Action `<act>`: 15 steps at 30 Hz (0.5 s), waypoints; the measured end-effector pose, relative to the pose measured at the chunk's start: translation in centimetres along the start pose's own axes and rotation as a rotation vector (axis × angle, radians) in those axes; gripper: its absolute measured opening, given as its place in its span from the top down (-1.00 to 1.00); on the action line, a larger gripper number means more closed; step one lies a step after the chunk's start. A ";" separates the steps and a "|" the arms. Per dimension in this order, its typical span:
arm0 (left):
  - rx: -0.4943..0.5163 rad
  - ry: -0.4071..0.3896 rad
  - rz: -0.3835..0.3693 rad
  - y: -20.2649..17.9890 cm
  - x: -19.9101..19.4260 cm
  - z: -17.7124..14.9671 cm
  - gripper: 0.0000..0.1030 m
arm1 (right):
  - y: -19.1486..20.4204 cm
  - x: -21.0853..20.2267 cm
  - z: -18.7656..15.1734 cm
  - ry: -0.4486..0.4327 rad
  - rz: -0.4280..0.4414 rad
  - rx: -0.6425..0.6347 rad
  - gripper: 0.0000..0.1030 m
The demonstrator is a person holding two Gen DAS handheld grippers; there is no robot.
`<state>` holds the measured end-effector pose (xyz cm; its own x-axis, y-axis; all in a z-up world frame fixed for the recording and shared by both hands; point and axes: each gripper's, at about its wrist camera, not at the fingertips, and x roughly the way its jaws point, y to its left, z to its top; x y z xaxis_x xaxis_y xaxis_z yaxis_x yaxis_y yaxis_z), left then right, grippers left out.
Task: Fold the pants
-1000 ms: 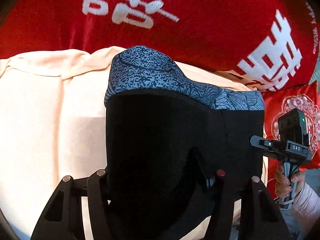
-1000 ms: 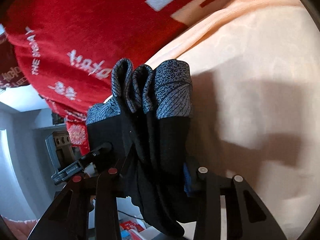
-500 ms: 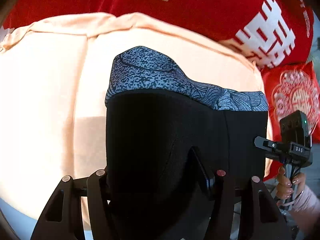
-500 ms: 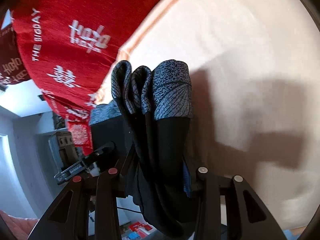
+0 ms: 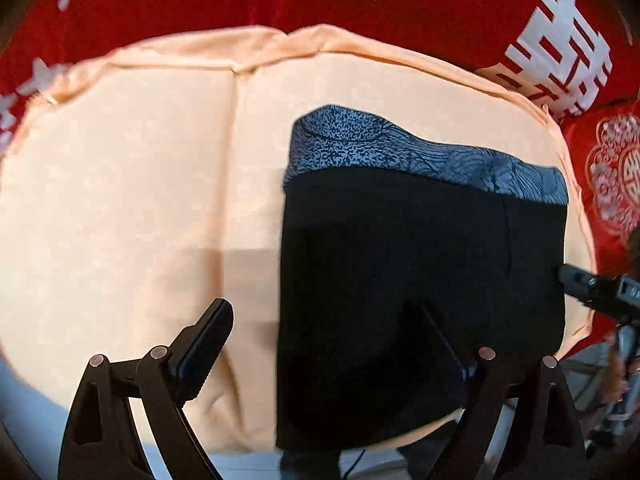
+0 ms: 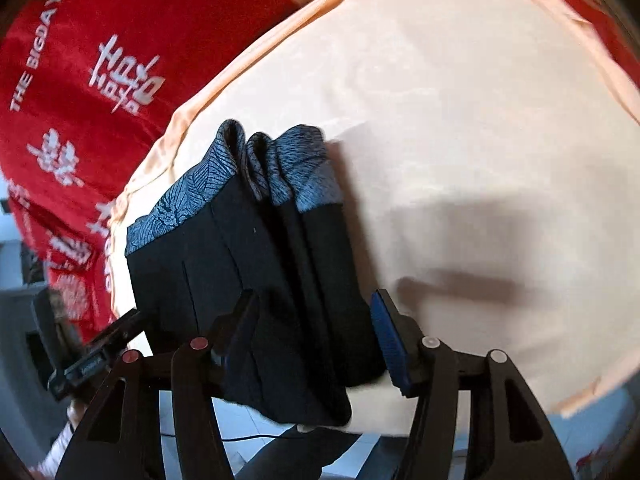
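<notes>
The folded black pants (image 5: 420,280) with a blue patterned waistband (image 5: 400,152) lie on the peach cloth (image 5: 140,200), near its right edge. My left gripper (image 5: 324,340) hangs over them with its jaws opening wide. Its left finger (image 5: 204,344) is off the fabric over the cloth, and its right finger shows dark against the pants. In the right wrist view the pants (image 6: 260,280) show as stacked folds. My right gripper (image 6: 312,328) straddles their near end, jaws opening, and the blue pad (image 6: 386,340) stands just clear of the fabric.
A red blanket (image 5: 440,8) with white characters lies beyond the peach cloth, with a red cushion (image 5: 612,172) at the right. The cloth's near edge drops to a pale floor (image 6: 256,428) with a cable. A hand (image 6: 72,412) holds the left gripper's handle.
Both grippers were shut on the pants and have since spread their jaws off the fabric. The pants have moved with them from the red blanket's edge onto the peach cloth.
</notes>
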<state>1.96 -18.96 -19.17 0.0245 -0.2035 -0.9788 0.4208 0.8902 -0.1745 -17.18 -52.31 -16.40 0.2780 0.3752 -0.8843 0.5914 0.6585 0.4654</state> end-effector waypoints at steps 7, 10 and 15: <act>0.063 -0.031 0.133 -2.1 -4.2 -3.0 -0.80 | 1.5 -3.0 -3.7 -0.016 -0.178 -0.015 -0.53; 0.072 -0.008 0.151 -3.0 -5.1 -4.4 -0.80 | 2.8 -3.4 -5.2 -0.012 -0.224 -0.043 -0.60; 0.108 0.027 0.153 -3.9 -6.7 -6.8 -1.00 | 4.2 -5.1 -7.9 -0.037 -0.266 -0.070 -0.72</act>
<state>-5.99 -18.34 -12.67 0.0718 -0.0569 -0.9958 0.5089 0.8608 -0.0125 -22.11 -46.27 -9.67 0.1482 0.1601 -0.9759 0.5936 0.7748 0.2173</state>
